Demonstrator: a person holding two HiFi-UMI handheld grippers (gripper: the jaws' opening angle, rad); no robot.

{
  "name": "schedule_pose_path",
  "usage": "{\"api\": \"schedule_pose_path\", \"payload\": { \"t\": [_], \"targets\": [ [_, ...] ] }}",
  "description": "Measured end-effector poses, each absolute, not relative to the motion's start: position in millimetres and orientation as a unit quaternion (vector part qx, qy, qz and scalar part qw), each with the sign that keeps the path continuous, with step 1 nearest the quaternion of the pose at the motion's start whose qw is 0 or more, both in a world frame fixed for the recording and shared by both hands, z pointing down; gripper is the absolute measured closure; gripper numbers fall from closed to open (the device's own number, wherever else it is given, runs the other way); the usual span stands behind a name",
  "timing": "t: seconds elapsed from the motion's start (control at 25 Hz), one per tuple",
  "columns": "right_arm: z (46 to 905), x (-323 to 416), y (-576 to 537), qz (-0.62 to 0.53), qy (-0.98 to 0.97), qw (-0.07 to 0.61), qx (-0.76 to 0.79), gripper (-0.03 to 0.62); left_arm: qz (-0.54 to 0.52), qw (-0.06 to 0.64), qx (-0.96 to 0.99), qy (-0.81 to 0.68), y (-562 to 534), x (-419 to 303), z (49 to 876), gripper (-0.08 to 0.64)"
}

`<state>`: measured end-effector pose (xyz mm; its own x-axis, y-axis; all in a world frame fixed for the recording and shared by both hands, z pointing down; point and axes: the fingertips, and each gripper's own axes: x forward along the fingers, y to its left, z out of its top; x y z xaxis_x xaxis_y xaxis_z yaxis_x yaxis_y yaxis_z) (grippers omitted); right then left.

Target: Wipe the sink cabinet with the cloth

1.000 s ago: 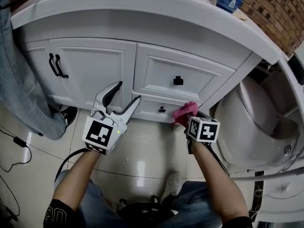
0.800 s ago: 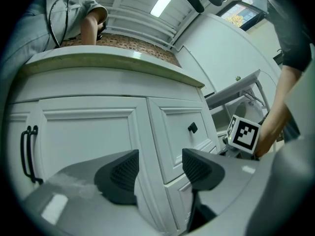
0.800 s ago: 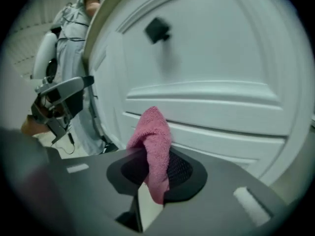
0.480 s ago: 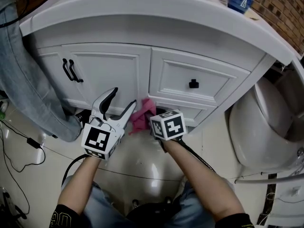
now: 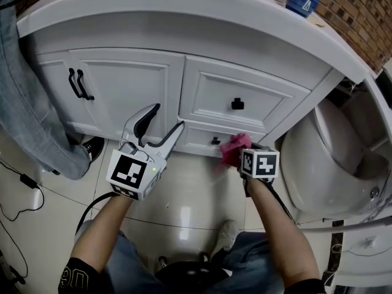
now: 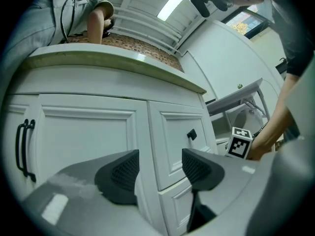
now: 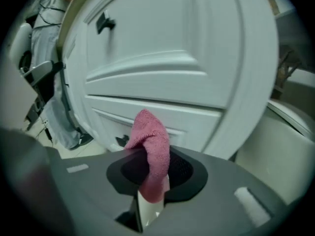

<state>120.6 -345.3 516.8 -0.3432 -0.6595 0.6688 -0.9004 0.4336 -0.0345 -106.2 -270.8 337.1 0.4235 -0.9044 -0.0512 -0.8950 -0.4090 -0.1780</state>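
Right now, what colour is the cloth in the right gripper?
Pink; the cloth shows best in the right gripper view.

fuzzy pink terry cloth [image 7: 150,151], smooth painted white cabinet [image 5: 122,87], glossy floor tiles [image 5: 184,201]

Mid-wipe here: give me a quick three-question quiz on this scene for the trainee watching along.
1. True or false: the left hand-held gripper has its jaws closed together.
2. What does the right hand-held gripper clamp? A) a yellow sponge B) a pink terry cloth C) a scrub brush
3. Fill in (upper/lower): the cloth is close to the small black knob of the white sink cabinet's ____ drawer.
Key: 1 false, the jaws stand apart with nothing between them; 2 B; 3 lower.
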Motion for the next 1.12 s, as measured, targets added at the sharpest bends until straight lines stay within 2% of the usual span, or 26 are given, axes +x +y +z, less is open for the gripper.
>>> {"api": "schedule_pose_path", "payload": {
  "t": [0.12, 0.24, 0.36, 0.56, 0.8, 0.96, 1.12],
  "targets": [
    [525, 165, -349, 0.229, -0.773, 0.285, 0.519, 0.515, -0.024, 0.098, -0.845, 0.525, -266, -89, 334, 0.290],
    [536, 156, -345, 0.235, -0.781, 0.285, 0.503, 0.515, -0.037, 0.101, -0.845, 0.523, -262, -88, 337, 0.290],
    [554, 103, -331, 0.237, -0.814, 0.293, 0.442, 0.515, -0.051, 0.101, -0.839, 0.532, -259, -98, 340, 0.290],
    [583, -18, -297, 0.282, -0.859, 0.265, 0.336, 0.515, -0.067, 0.109, -0.826, 0.550, -253, -125, 340, 0.290],
    [574, -118, -287, 0.270, -0.888, 0.242, 0.284, 0.517, -0.054, 0.099, -0.807, 0.580, -253, -166, 334, 0.290],
    [582, -112, -293, 0.264, -0.875, 0.259, 0.312, 0.517, -0.063, 0.095, -0.809, 0.576, -257, -173, 340, 0.290],
    [599, -50, -307, 0.269, -0.843, 0.288, 0.368, 0.517, -0.060, 0.100, -0.819, 0.561, -260, -162, 343, 0.290]
  ]
}}
